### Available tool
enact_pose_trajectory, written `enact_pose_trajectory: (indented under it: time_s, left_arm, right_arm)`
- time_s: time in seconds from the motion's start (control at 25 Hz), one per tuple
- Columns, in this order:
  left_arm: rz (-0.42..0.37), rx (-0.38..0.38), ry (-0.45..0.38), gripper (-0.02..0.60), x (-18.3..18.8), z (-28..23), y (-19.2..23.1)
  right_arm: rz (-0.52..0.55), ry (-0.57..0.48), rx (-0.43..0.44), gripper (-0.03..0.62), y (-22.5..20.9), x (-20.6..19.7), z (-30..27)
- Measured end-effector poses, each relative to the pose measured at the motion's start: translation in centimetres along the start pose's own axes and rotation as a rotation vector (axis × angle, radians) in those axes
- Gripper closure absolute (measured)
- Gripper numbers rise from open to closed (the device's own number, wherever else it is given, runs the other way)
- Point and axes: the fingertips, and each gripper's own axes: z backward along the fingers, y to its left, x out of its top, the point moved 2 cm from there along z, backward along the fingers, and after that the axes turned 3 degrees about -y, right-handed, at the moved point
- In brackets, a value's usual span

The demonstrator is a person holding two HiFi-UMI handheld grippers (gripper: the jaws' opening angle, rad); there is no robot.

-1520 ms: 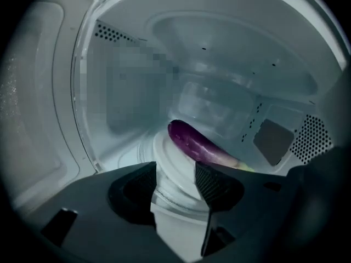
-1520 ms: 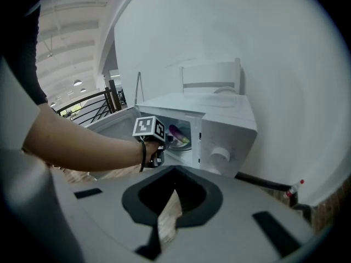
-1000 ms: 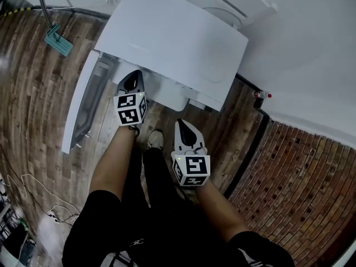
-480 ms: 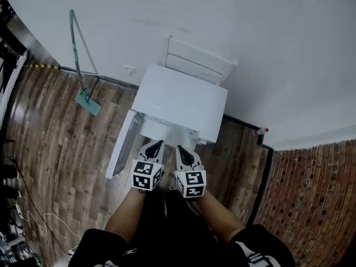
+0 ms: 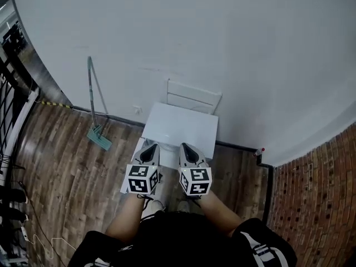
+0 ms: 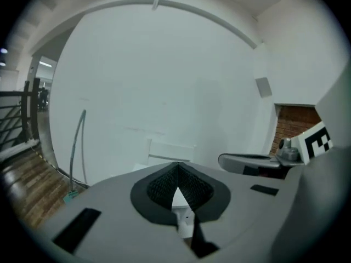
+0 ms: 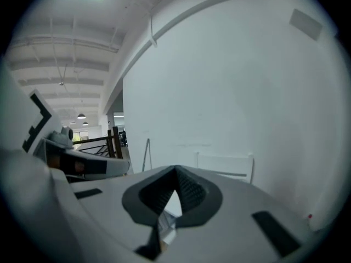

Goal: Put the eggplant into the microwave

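**Item: L gripper** point(image 5: 151, 149), lower centre of head view. Jaws pressed together, nothing btwn them.

**Item: R gripper** point(image 5: 187, 149), just beside it on the right. Jaws likewise together, empty. Both are held side by side, level-ish, aimed at the wall point(image 5: 194, 38). Judged: idle carry, not a reach.

**Item: microwave** point(image 5: 183, 128), white box on wood floor point(image 5: 67, 171), centre frame, back to the wall. It sits well below the grippers, top face toward the camera. Can't tell door state.

**Item: eggplant.** Not visible in any view. Location, heading and long axis can't be told. Possibly inside the box already (guess only).

**Misc:** mop point(image 5: 99, 135) leaning on the wall, left of the microwave. White panel point(image 5: 192, 96) behind it.
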Motion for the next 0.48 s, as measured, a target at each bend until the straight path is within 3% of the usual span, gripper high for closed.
enact_pose_trajectory:
  time_s: [0.2,0.48]
  left_arm:
    - [-0.059,0.01,-0.045,0.584,3.2,0.1,-0.2]
    - [-0.083,-0.031,-0.059,0.584,4.5,-0.7,-0.9]
  right_arm:
    - [0.051,-0.104,-0.035,0.583,0.0,4.7,0.4]
    - [0.075,-0.122,-0.058,0.583,-0.1,5.3,0.2]
